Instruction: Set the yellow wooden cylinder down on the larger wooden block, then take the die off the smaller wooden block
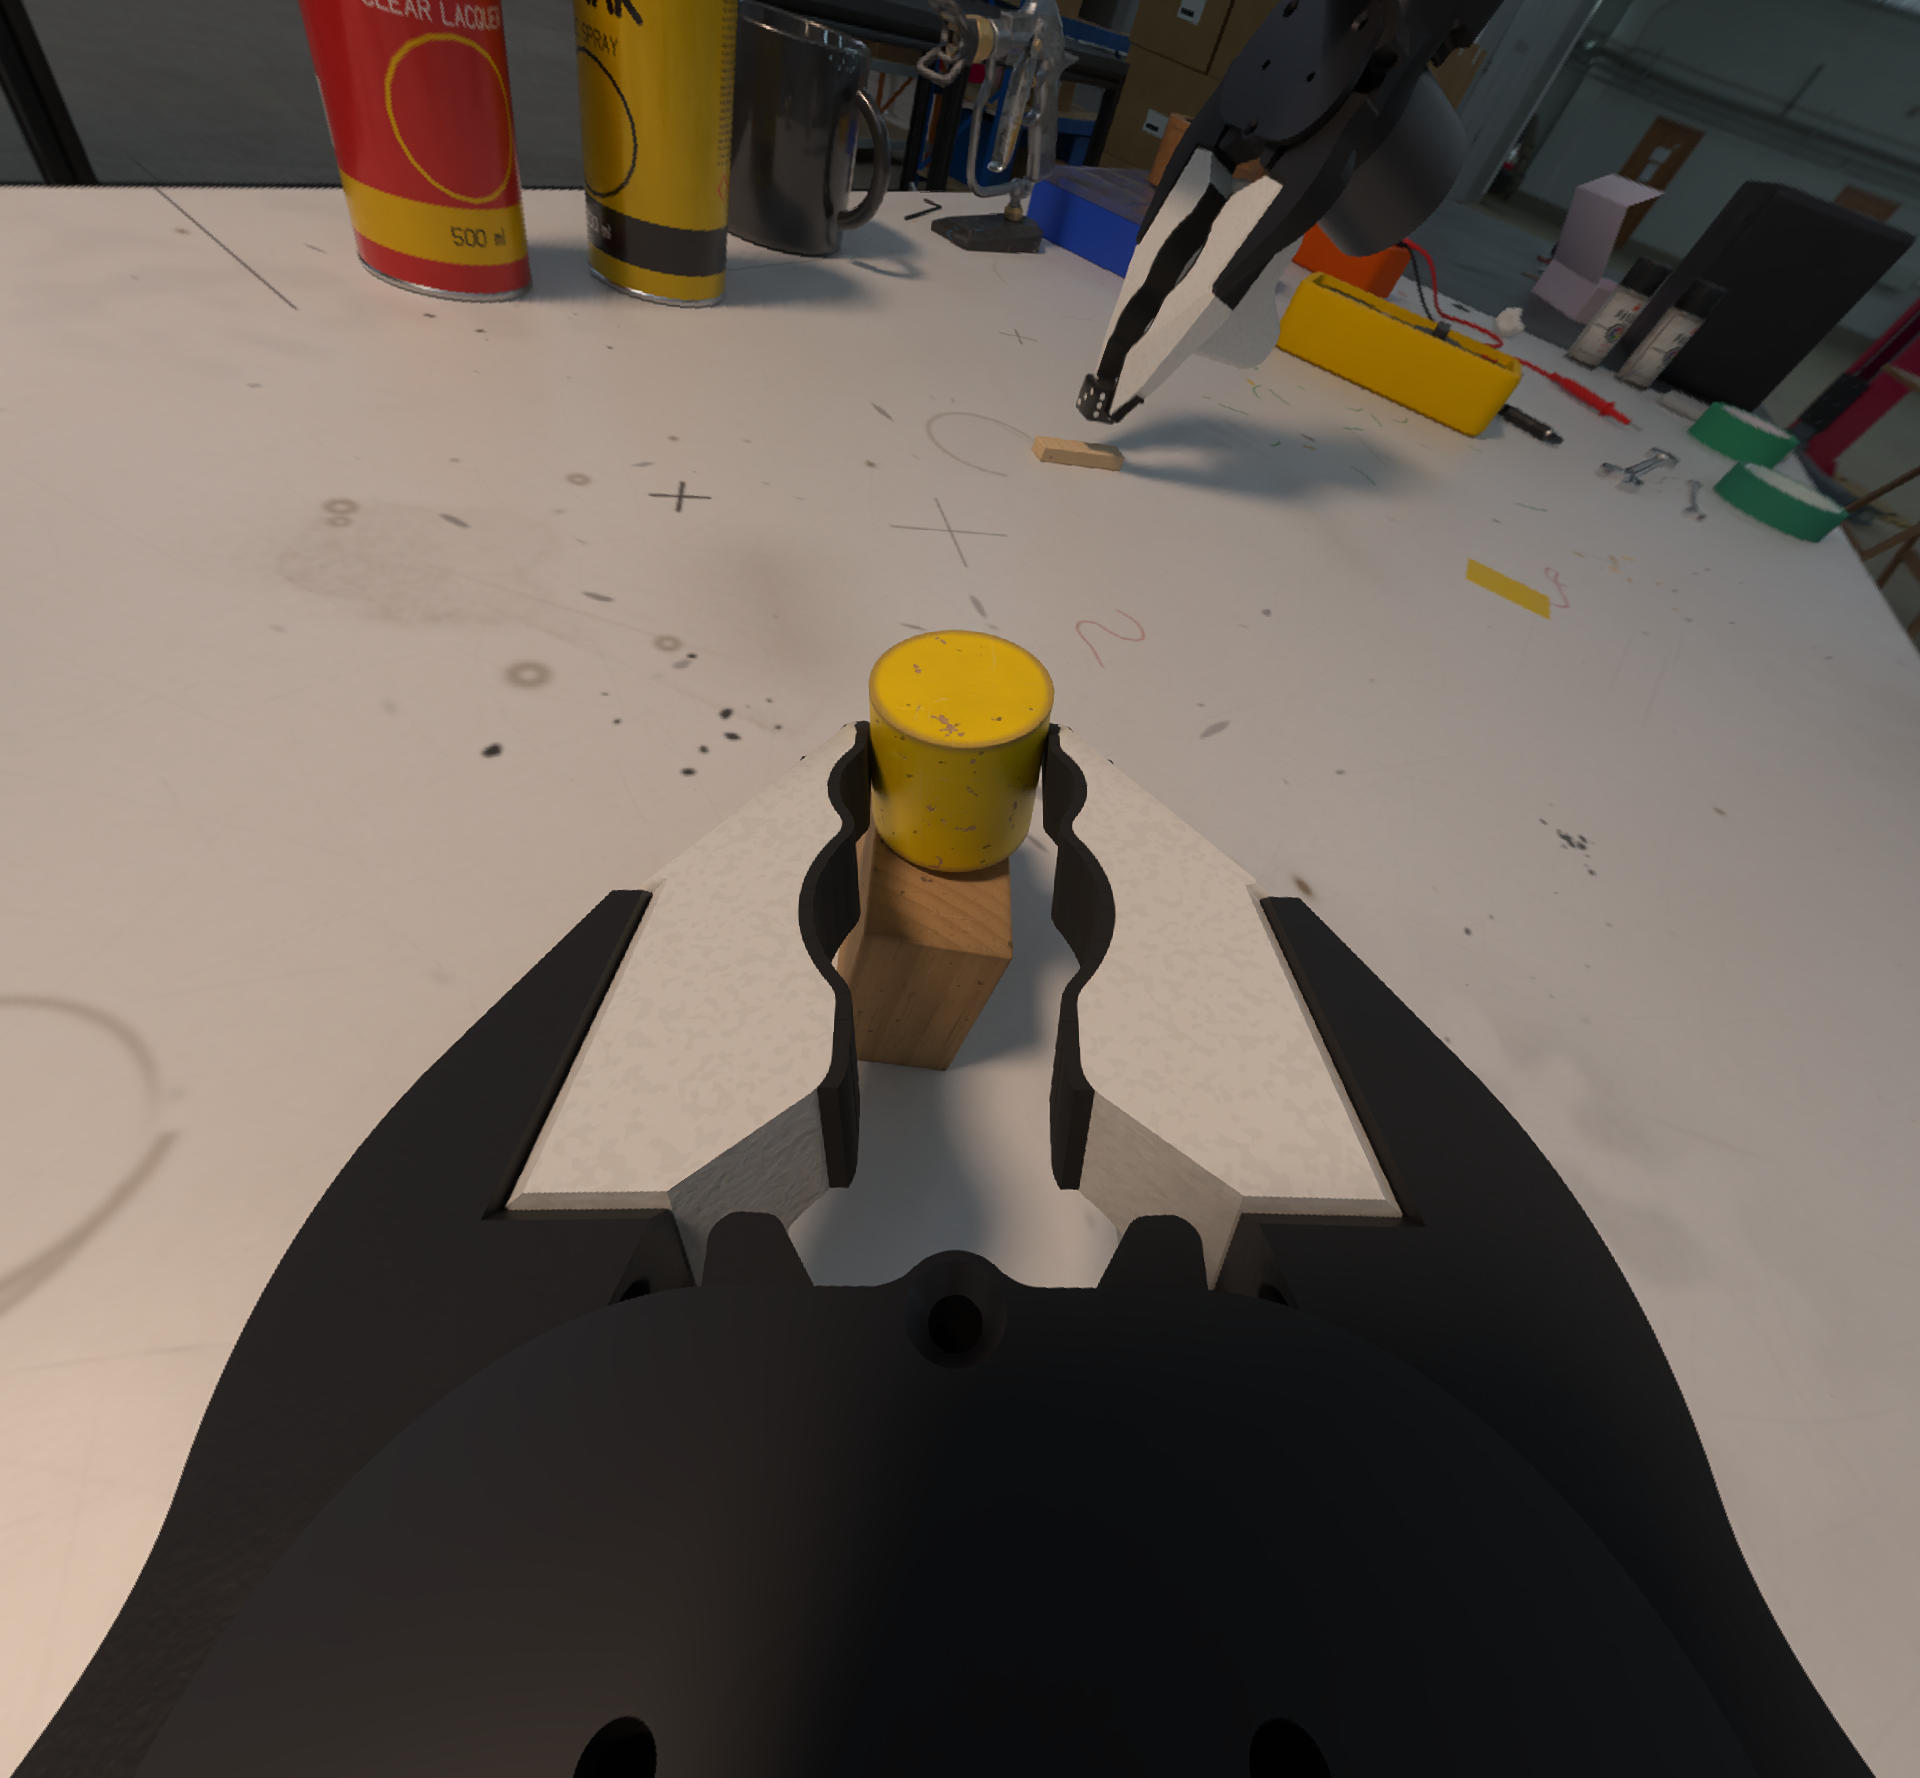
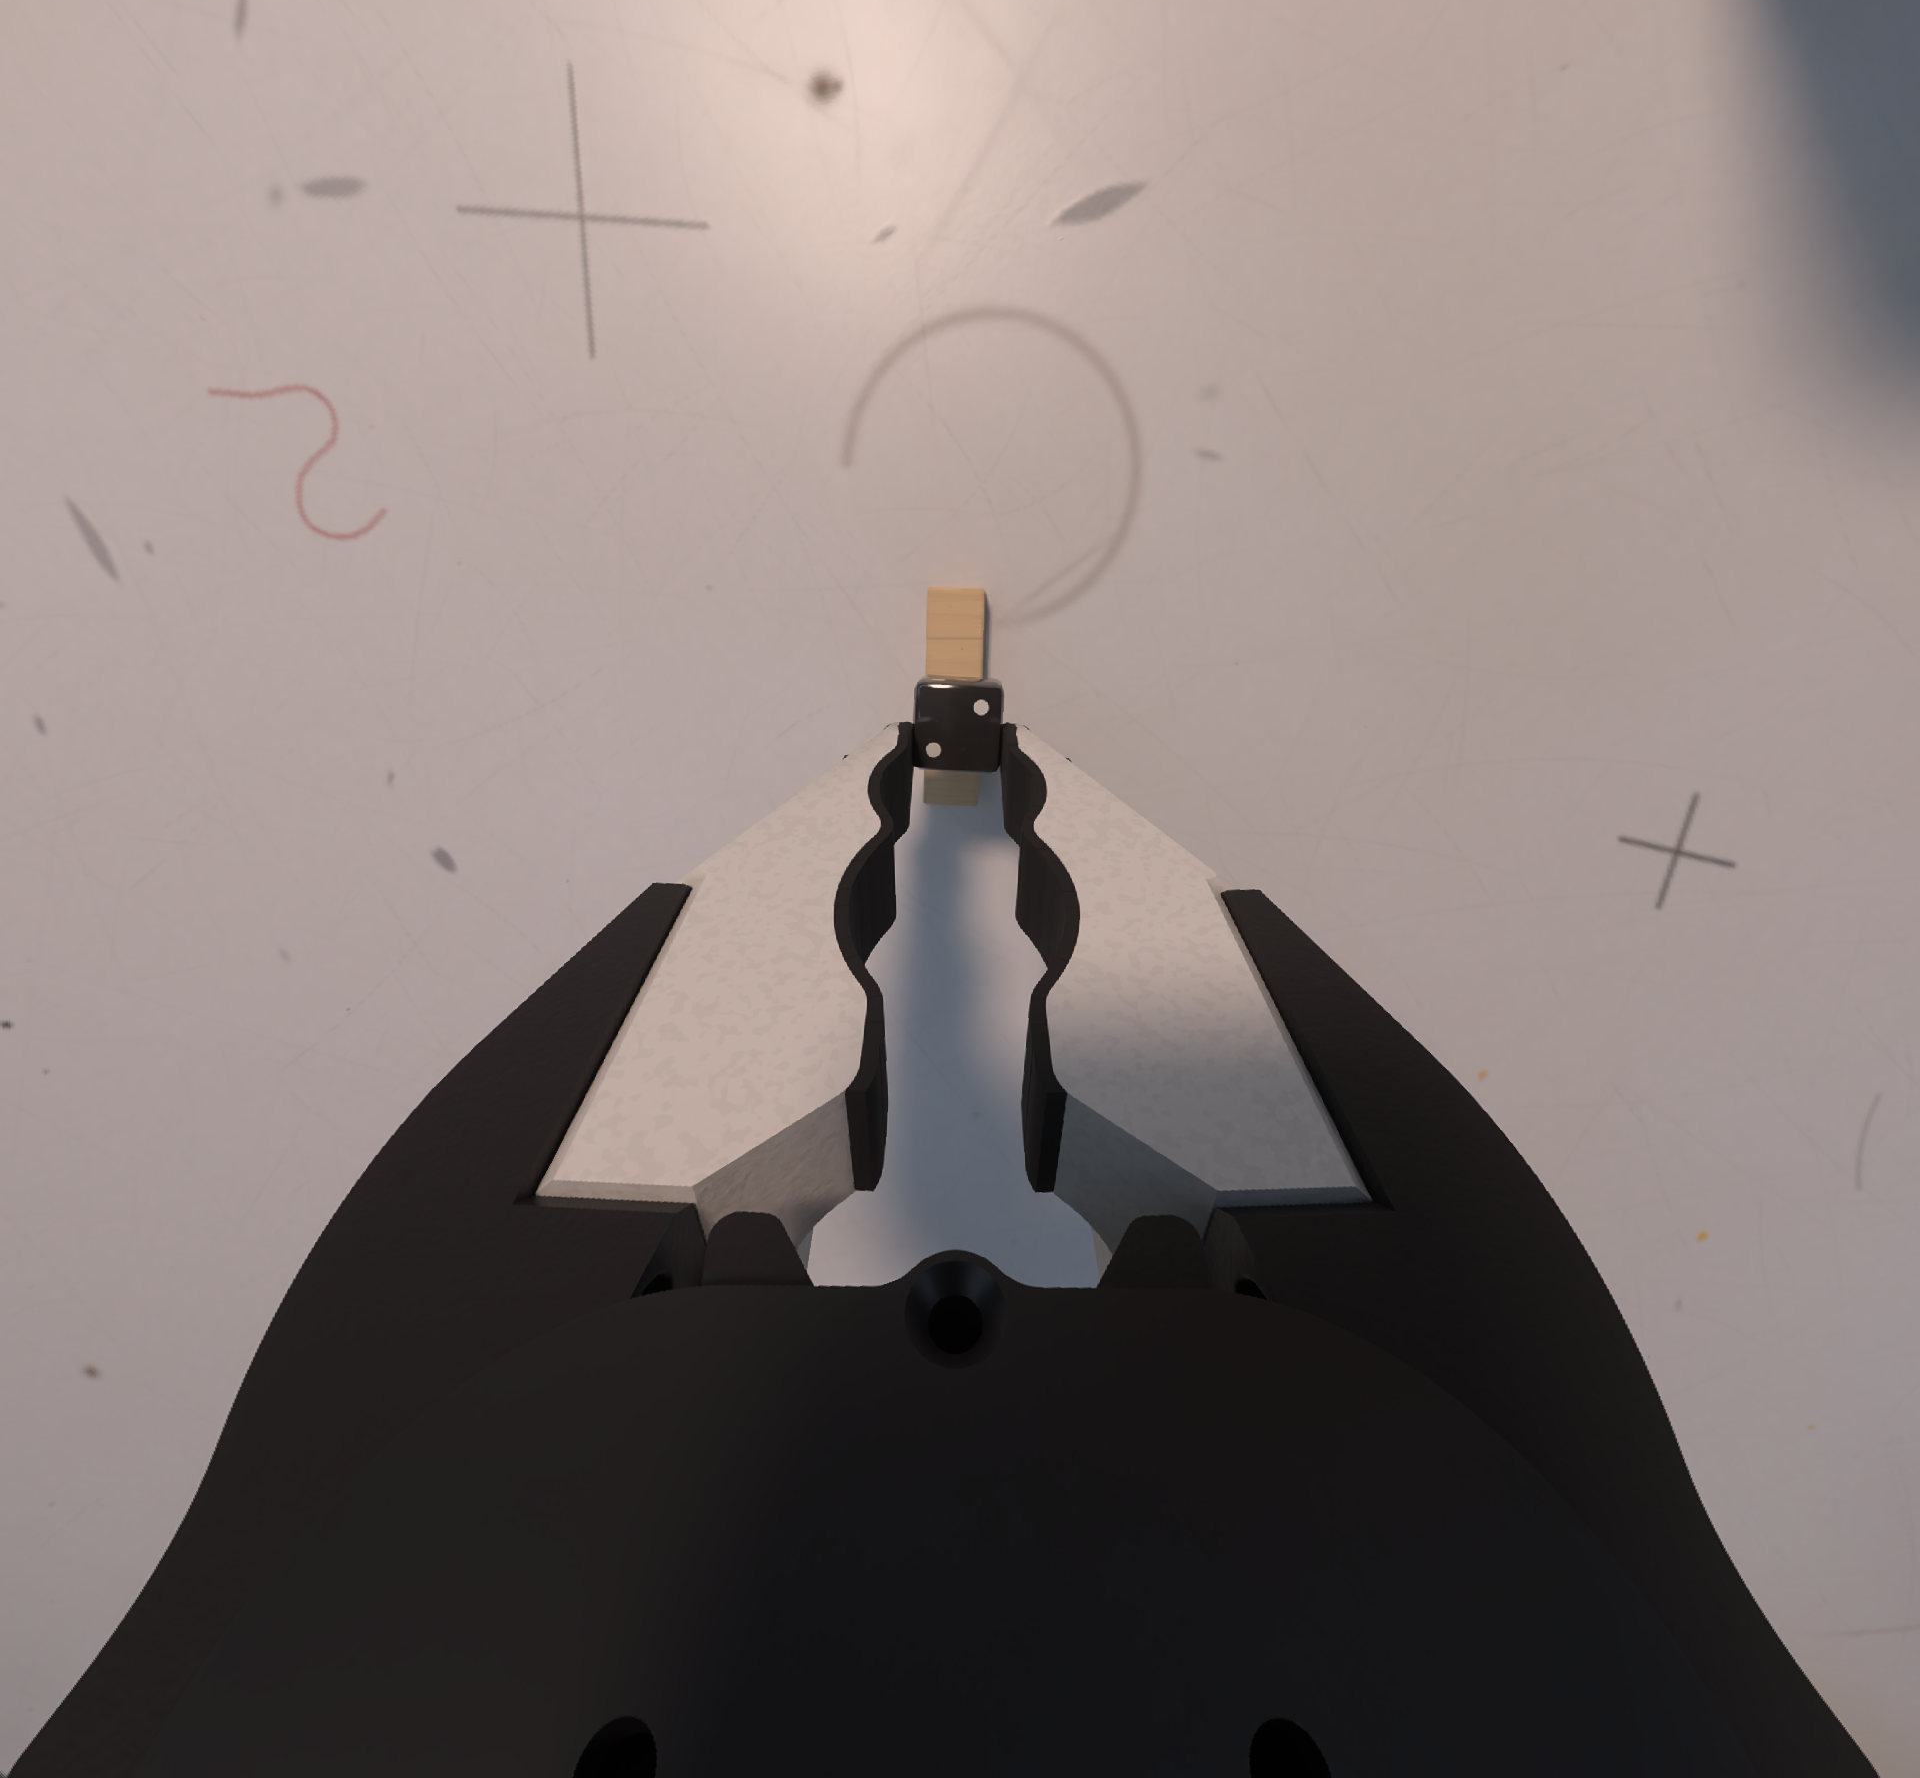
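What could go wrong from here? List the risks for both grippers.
1. The yellow cylinder sits on the larger wooden block, overhanging its far end, with the left gripper close around it; a careless release or retreat might tip it off.
2. The right gripper pinches the die only at its fingertips, lifted above the smaller wooden block; a slight slip could drop it back onto the table.

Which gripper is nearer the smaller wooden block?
Right. The right gripper holds the die just above the smaller wooden block; the left gripper is well away, around the yellow cylinder.
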Available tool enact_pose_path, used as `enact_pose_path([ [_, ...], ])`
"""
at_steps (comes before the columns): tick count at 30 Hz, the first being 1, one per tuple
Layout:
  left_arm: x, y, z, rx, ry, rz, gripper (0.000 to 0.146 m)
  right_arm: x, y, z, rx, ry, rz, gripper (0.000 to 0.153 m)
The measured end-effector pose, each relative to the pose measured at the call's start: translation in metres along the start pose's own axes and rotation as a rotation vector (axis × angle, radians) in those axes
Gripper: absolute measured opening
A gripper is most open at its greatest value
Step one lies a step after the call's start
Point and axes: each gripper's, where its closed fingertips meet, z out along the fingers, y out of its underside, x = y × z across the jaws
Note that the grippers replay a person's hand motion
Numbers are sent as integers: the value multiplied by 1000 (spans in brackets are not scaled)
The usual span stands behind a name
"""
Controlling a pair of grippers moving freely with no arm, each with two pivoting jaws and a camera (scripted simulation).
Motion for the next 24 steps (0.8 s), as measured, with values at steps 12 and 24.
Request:
enact_pose_path([
  [12, 0, 0, 0, 6, 24, -23, 33, -5, -12, -28, 214, -432, 374, 16],
  [24, 8, -4, 0, 15, 18, 35, 37, -67, -61, -88, 506, -971, 413, 16],
])
